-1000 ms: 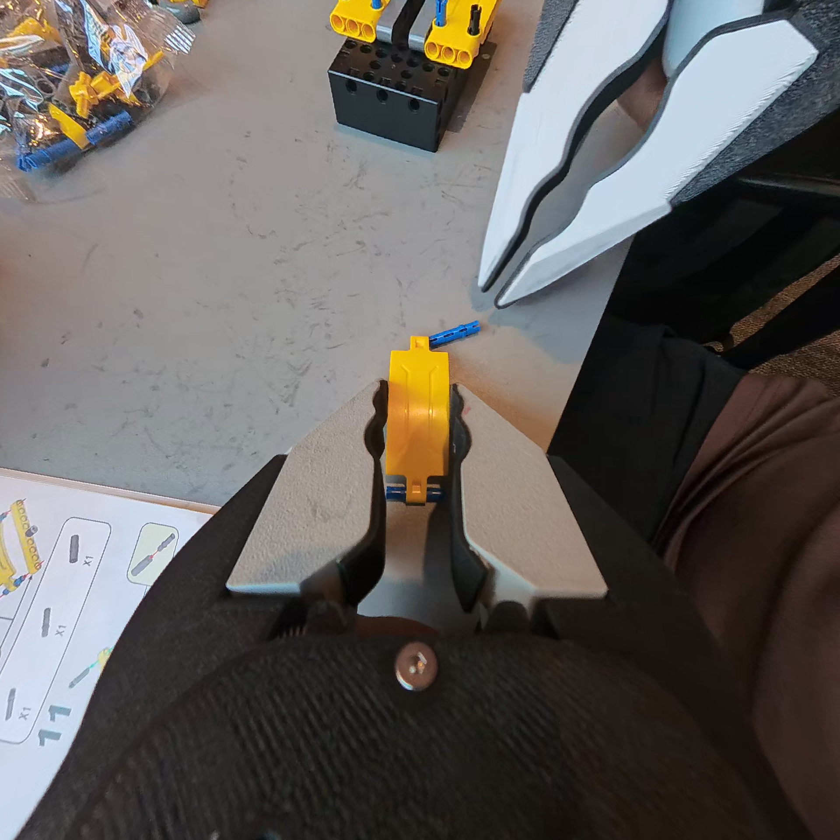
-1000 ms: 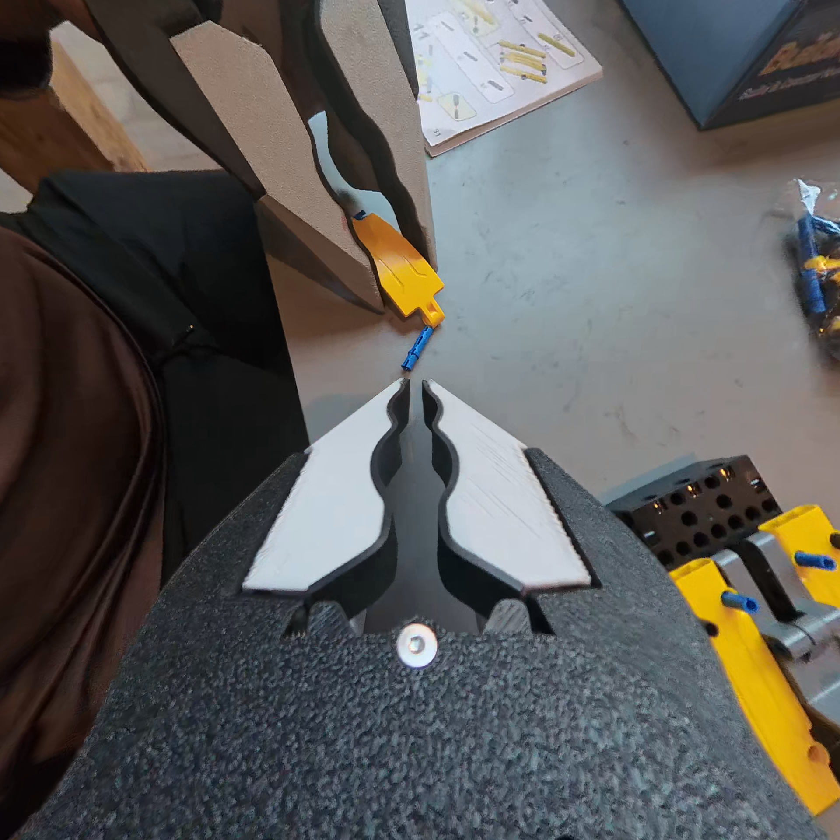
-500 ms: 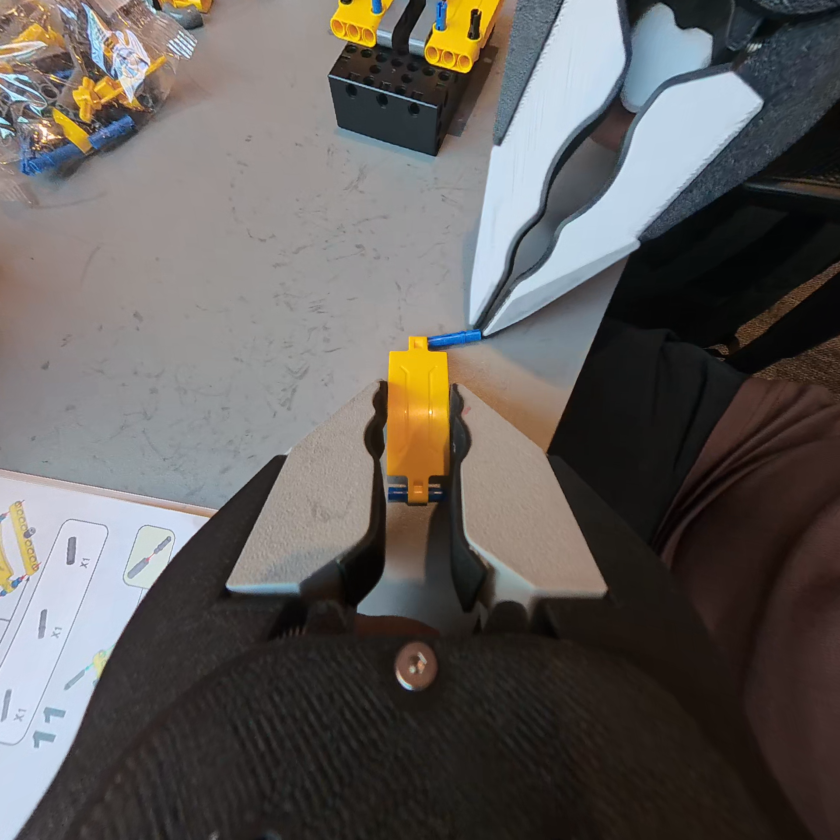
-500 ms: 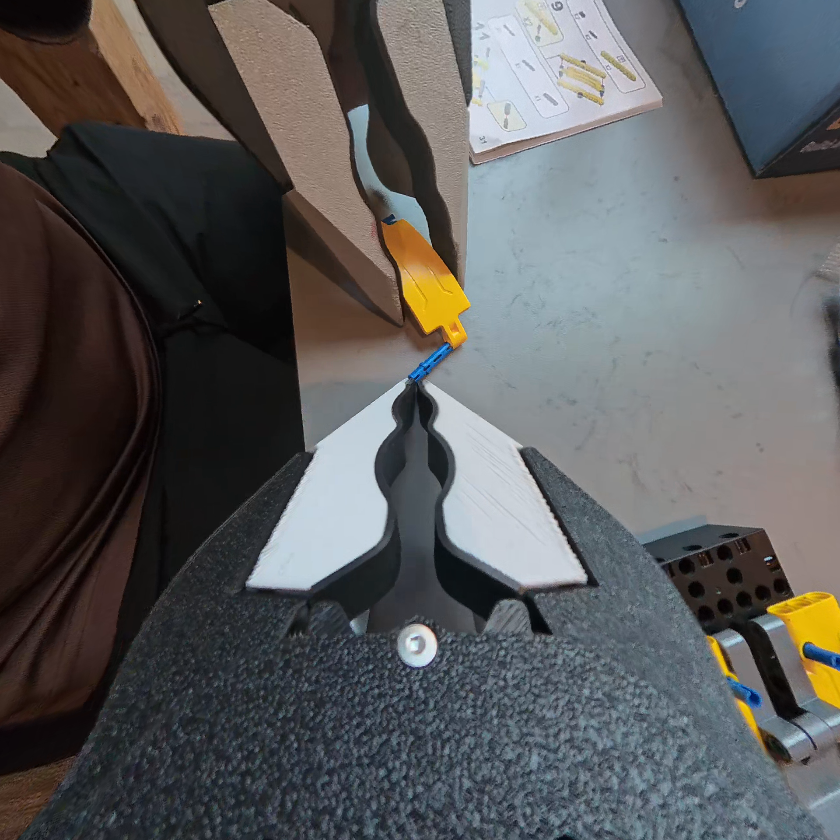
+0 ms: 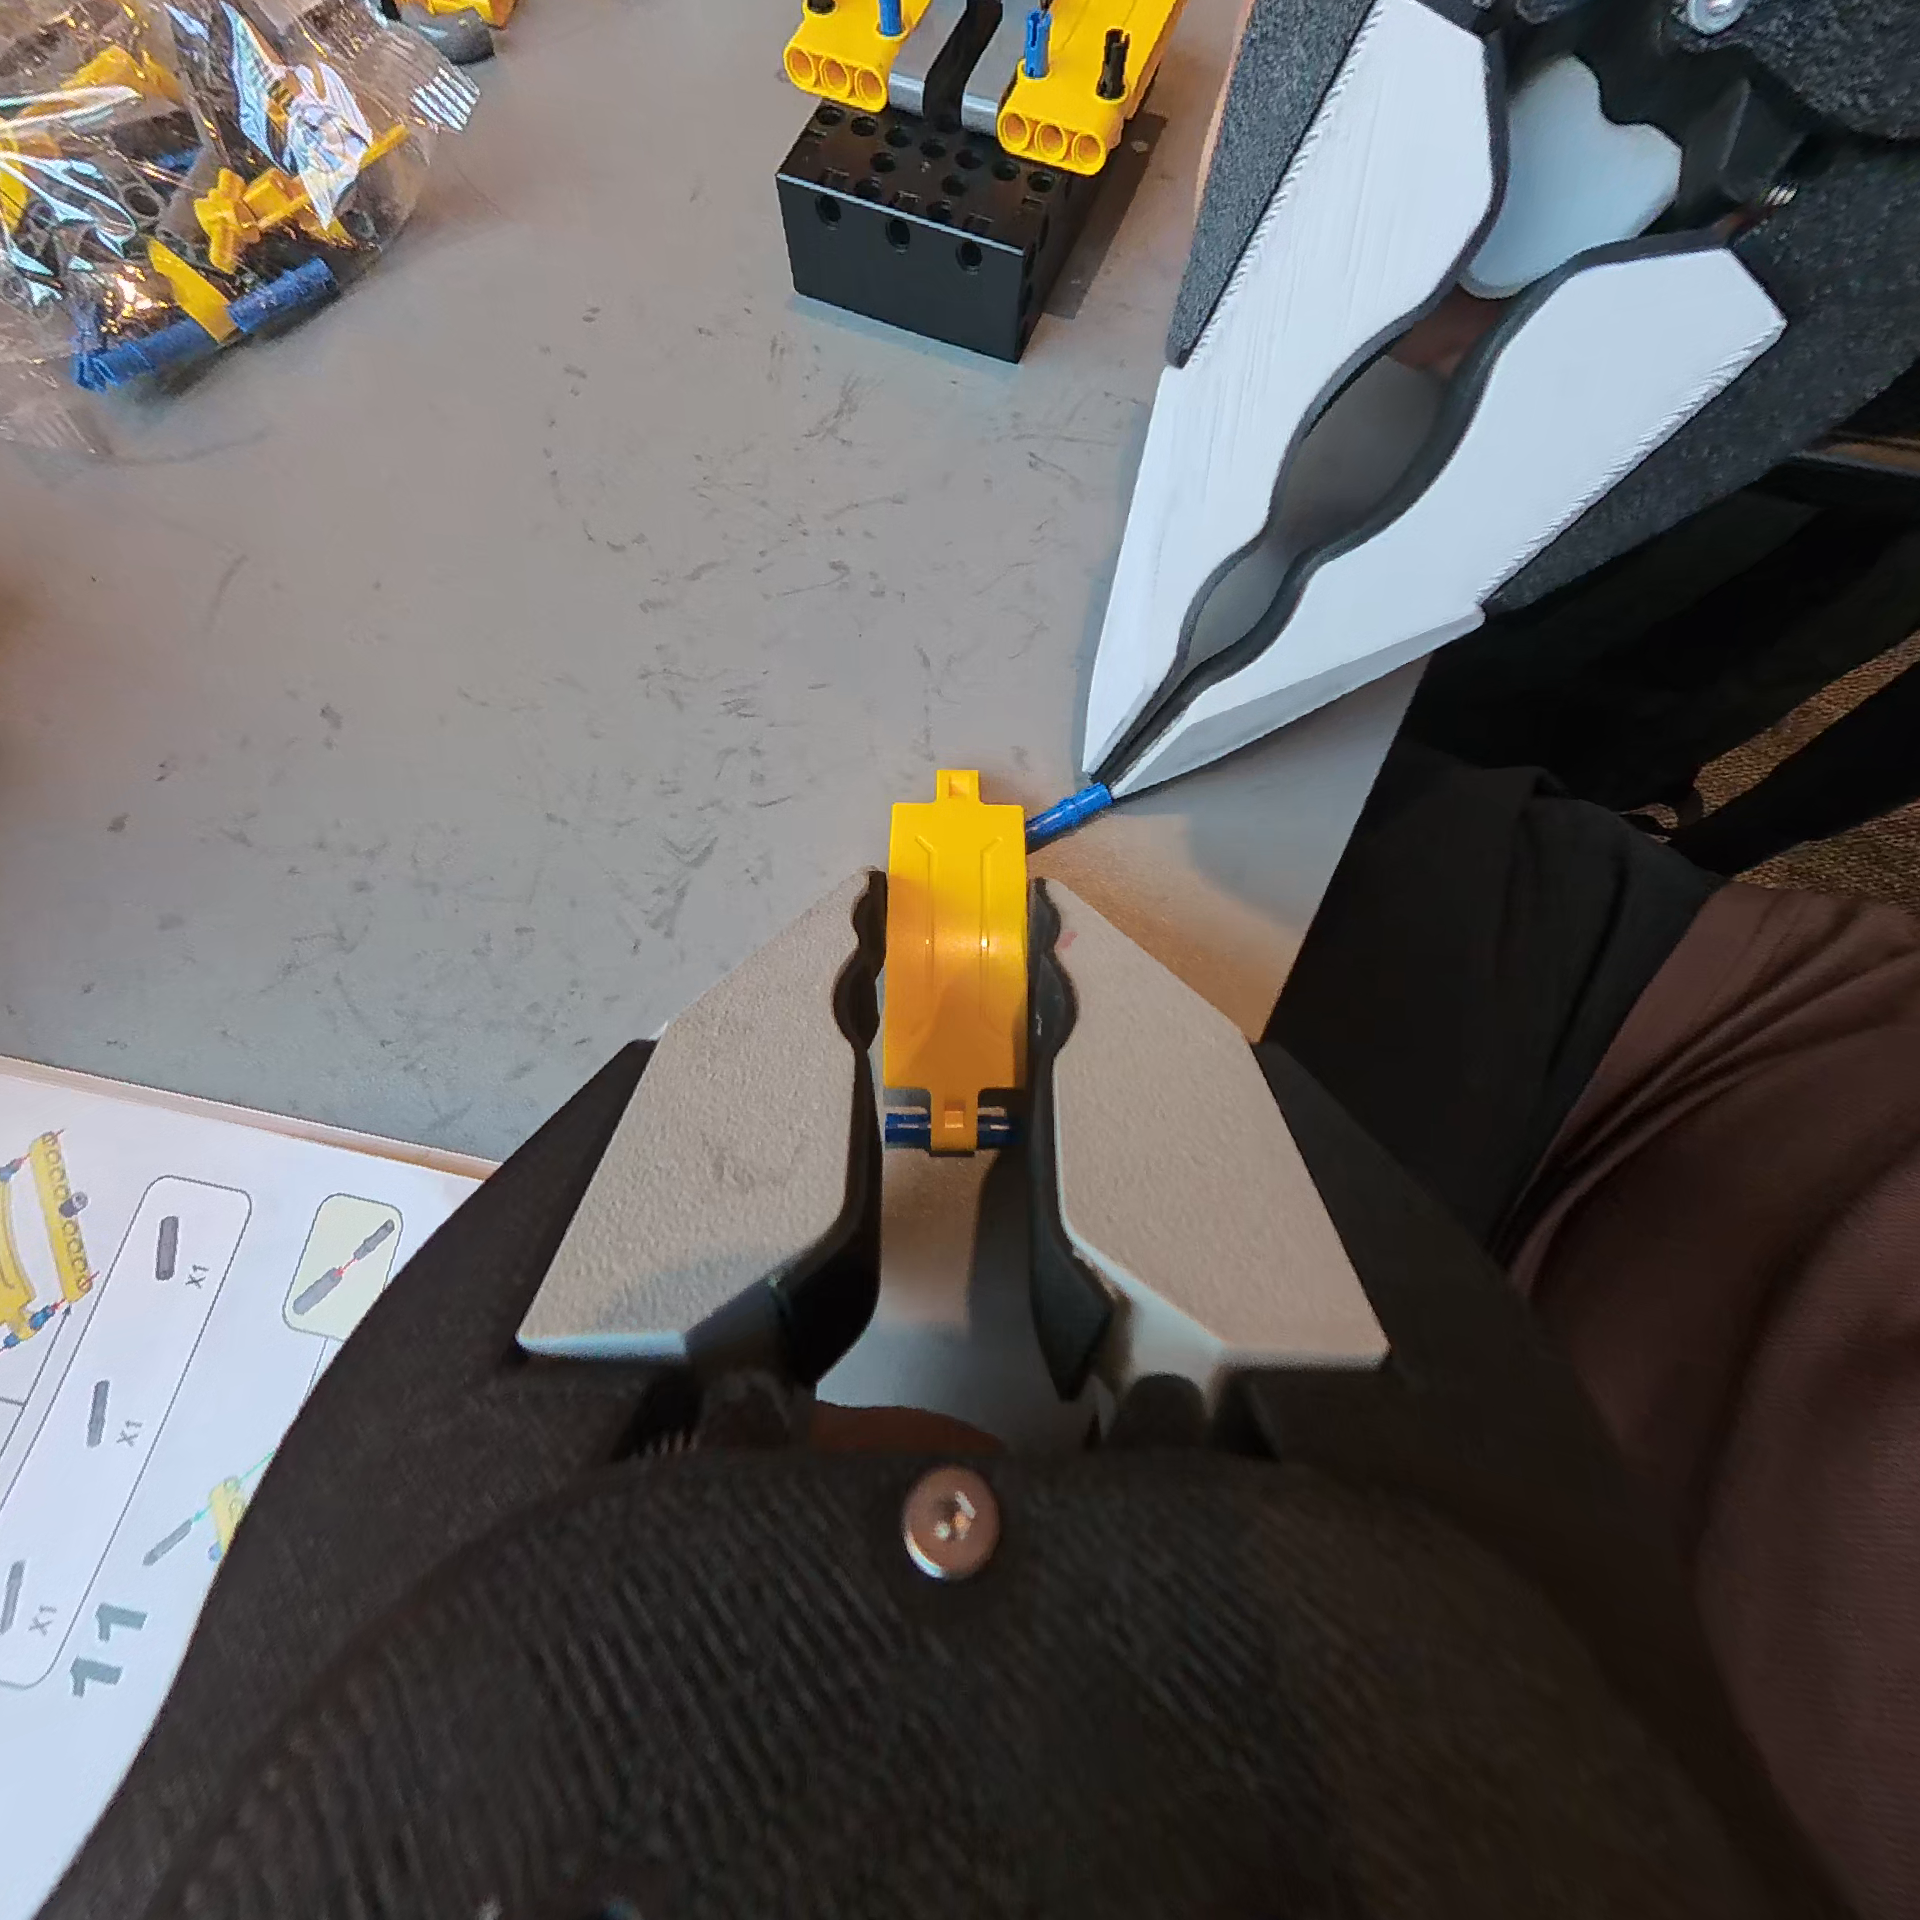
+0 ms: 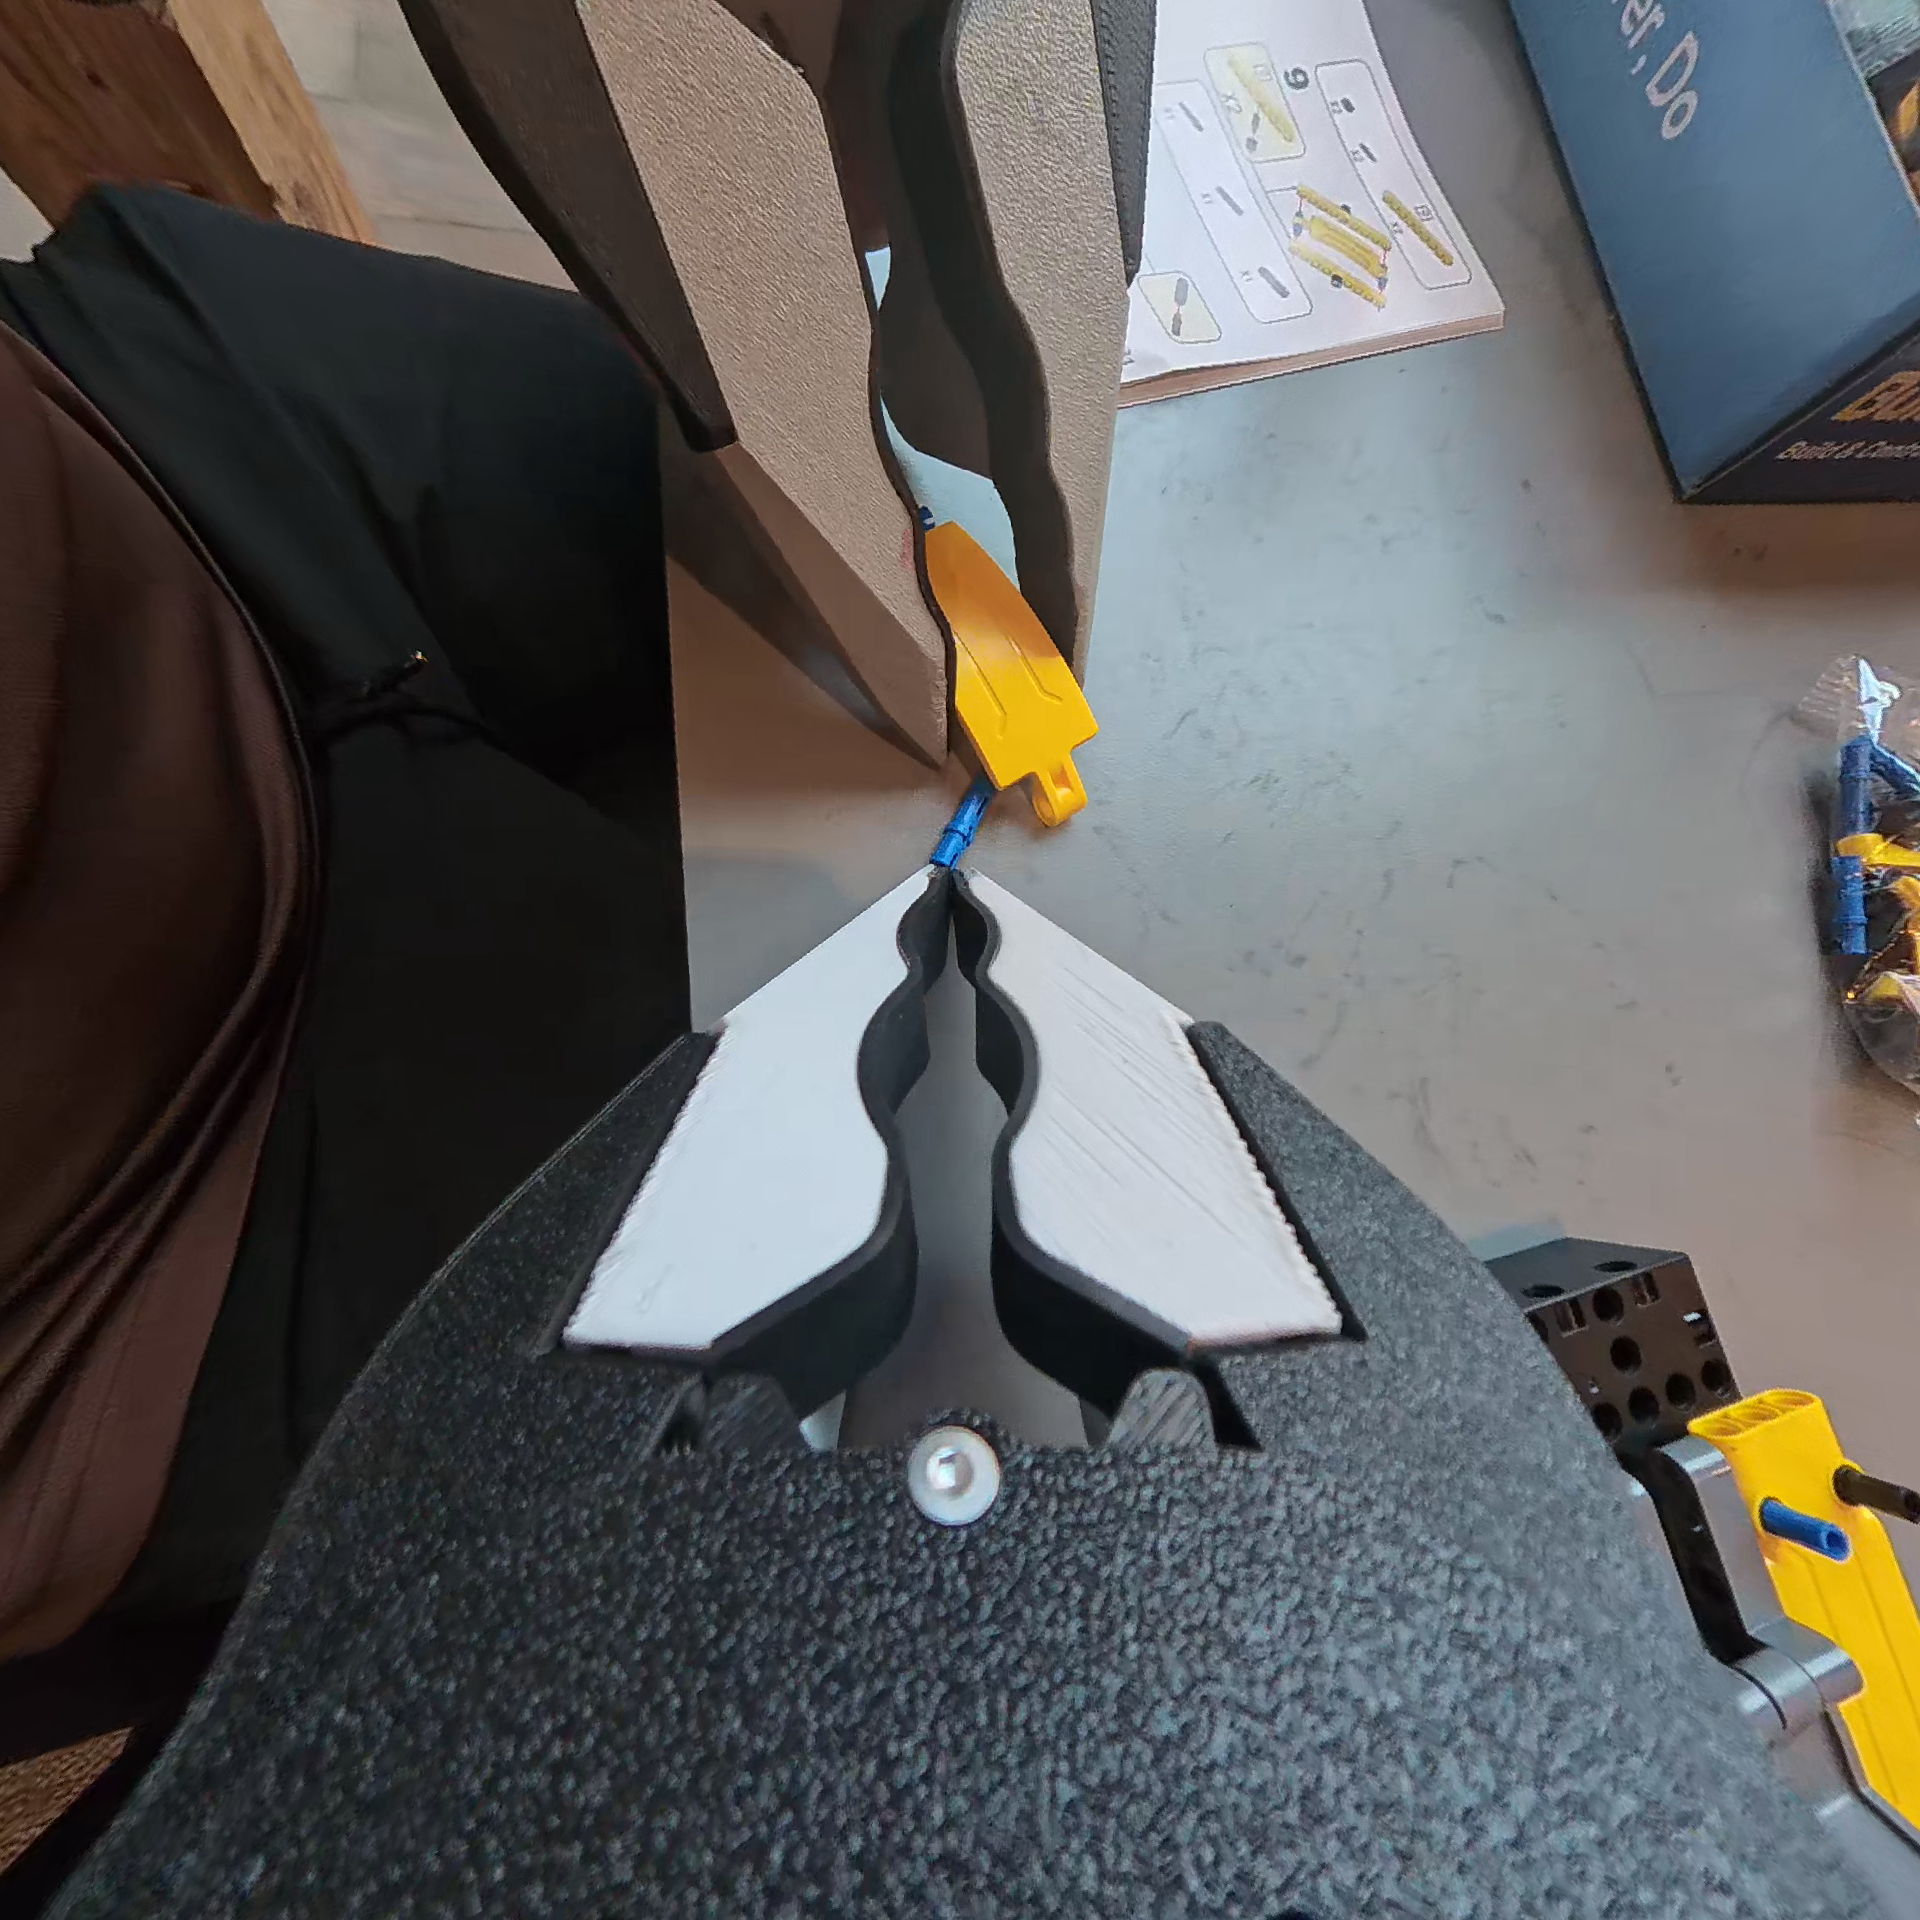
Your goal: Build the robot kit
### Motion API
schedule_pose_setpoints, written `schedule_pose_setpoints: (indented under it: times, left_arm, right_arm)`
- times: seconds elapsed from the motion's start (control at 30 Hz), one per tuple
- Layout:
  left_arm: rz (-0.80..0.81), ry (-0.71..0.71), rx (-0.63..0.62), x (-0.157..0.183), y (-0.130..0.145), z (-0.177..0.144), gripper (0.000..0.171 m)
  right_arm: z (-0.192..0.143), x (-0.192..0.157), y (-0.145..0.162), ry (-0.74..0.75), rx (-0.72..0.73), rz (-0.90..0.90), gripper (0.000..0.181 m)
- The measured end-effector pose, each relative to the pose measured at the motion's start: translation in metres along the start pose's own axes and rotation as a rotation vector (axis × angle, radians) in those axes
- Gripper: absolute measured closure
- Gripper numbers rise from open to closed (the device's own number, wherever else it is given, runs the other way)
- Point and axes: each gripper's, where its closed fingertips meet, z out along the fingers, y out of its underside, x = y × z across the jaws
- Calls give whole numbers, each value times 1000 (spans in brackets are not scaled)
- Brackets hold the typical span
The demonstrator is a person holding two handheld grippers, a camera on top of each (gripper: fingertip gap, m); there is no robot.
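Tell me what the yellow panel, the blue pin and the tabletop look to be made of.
Yellow panel: moulded plastic, semi-gloss; soft highlights and crisp moulded grooves show.
Blue pin: likely plastic too, glossy, though small.
Tabletop: grey, matte, scuffed; possibly laminate or coated board, uncertain.

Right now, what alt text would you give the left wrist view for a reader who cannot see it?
The left gripper is shut on a curved yellow panel near the edge of a grey table, while the right gripper pinches a small blue pin beside the panel's far end. A black-and-yellow block assembly, a bag of parts and an instruction booklet lie around.
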Motion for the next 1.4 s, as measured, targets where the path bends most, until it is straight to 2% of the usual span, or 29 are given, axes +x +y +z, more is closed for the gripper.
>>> schedule_pose_setpoints:
  times: [0.17,0.33,0.57,0.63,0.7,0.8,0.97,1.1,1.4]
  left_arm:
    - [-11,2,0,-1,0,0,148]
    - [-59,-11,1,-9,2,-3,148]
    - [-69,-28,-2,-15,5,-6,148]
    - [-65,-31,-3,-15,5,-6,148]
    - [-68,-30,-2,-15,5,-6,148]
    - [-61,-37,-4,-15,5,-6,148]
    - [-61,-34,-6,-13,5,-6,148]
    - [-74,-35,-7,-12,5,-6,148]
    - [-99,-53,-4,-12,3,-5,148]
  right_arm:
    - [1,1,0,16,-11,32,181]
    - [-4,-3,-2,16,-13,24,169]
    - [-1,-3,-8,-12,25,211,166]
    - [4,2,-3,18,-14,279,165]
    - [5,2,-3,26,-15,320,177]
    - [7,0,-5,53,-7,363,177]
    - [10,8,-7,139,41,534,178]
    - [10,15,-6,237,47,583,178]
    - [11,18,-7,299,41,612,178]
